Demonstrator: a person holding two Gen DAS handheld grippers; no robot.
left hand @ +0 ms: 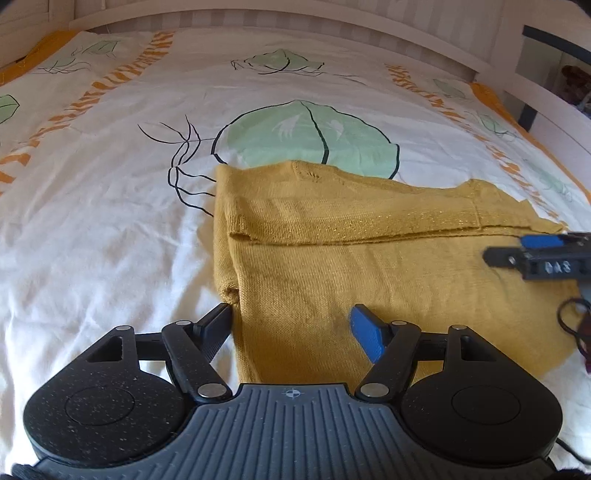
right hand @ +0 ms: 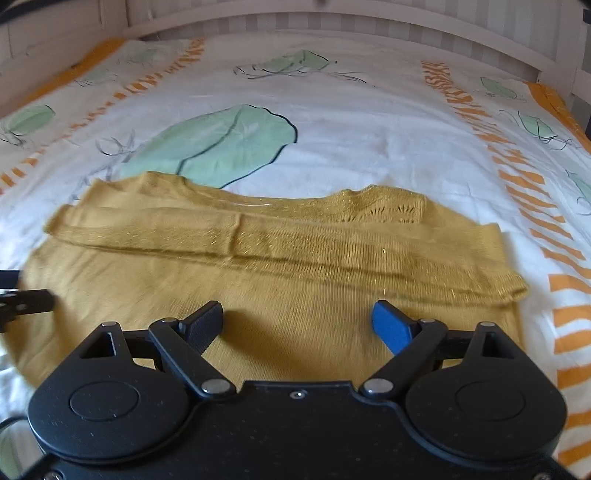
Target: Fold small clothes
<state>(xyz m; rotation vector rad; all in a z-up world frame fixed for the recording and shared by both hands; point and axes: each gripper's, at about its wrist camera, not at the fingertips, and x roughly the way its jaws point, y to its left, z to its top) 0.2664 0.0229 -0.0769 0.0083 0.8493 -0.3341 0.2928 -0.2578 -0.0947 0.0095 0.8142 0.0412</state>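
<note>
white bed frame (left hand: 258, 14) rims a leaf-printed duvet (left hand: 110, 184), daylight falling across it.

Right gripper (right hand: 297, 325) over a mustard sweater (right hand: 280, 258)

The jaws stand wide apart with nothing between them; the sweater lies on a leaf-printed bedcover (right hand: 369, 140), sleeves folded across.

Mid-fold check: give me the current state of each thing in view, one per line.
Yellow knit sweater: lying flat on the bed, both sleeves folded across the body, not gripped.
Left gripper: open, nothing between the fingers, over the sweater's near left edge.
Right gripper: open, empty, over the sweater's near middle.
Bed cover: spread out, lightly wrinkled, under the sweater.
</note>
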